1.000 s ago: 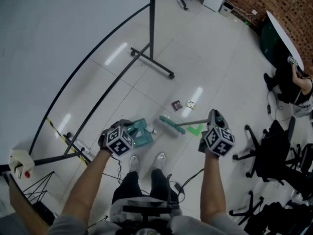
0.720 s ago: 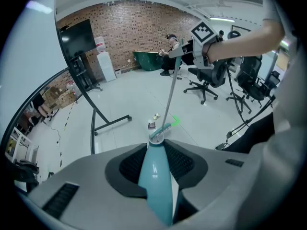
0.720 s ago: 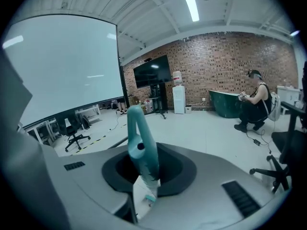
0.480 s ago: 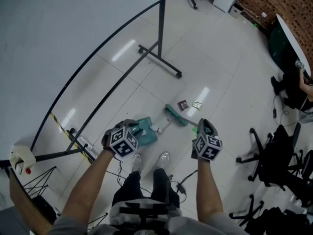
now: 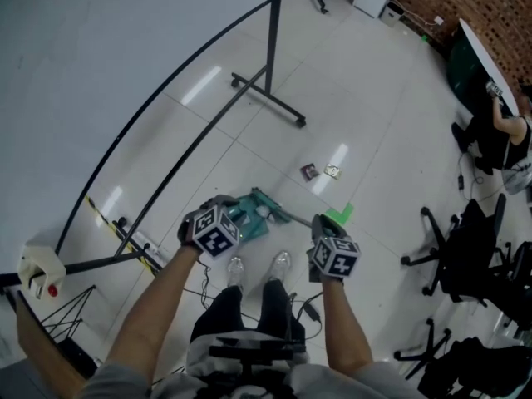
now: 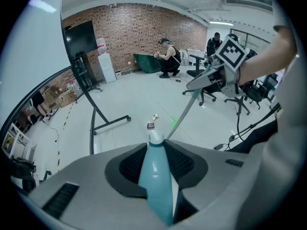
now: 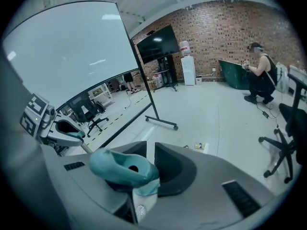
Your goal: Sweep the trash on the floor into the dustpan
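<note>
Holding one dustpan left, one broom right, hand-held grippers face two scraps.

Bright overhead lighting; glare streaks on floor; fisheye edges vignetted.

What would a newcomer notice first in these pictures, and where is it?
Two grippers with marker cubes, low in the head view: the left gripper is shut on the handle of the teal dustpan, the right gripper on the handle of the teal broom. Two small pieces of trash lie on the pale floor beyond them. A large whiteboard fills the left side.
</note>
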The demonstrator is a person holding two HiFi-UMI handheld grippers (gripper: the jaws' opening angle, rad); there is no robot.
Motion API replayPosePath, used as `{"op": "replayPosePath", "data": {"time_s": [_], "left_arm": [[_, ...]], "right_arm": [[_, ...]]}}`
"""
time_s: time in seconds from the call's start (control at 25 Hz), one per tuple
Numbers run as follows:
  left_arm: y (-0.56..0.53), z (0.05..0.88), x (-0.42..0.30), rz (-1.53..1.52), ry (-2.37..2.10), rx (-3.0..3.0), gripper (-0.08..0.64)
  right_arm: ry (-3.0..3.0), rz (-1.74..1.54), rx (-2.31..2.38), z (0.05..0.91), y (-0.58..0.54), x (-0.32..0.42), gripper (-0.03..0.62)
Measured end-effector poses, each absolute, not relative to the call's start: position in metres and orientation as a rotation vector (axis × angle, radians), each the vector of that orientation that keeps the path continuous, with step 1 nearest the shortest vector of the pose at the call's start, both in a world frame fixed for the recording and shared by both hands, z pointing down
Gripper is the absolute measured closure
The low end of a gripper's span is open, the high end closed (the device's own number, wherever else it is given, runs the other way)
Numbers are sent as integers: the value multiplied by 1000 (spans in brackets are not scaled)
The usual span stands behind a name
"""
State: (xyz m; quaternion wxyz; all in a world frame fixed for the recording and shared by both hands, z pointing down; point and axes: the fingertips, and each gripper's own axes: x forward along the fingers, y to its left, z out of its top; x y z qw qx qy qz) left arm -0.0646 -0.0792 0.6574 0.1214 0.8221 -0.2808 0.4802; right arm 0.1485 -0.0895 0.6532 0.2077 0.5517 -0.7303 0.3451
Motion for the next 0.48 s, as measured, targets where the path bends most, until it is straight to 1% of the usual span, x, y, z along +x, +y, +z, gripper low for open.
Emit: {"op": "replayPosePath", "data": {"time_s": [0.28, 0.48], "left_arm": [[-72, 654, -68, 1374, -822, 2422, 445], [-69, 657, -76, 1357, -852, 2419, 445]], "right_arm": [[-2011, 1025, 1566, 644, -66, 111, 531], [-2007, 1051, 1566, 633, -59, 99, 532]]}}
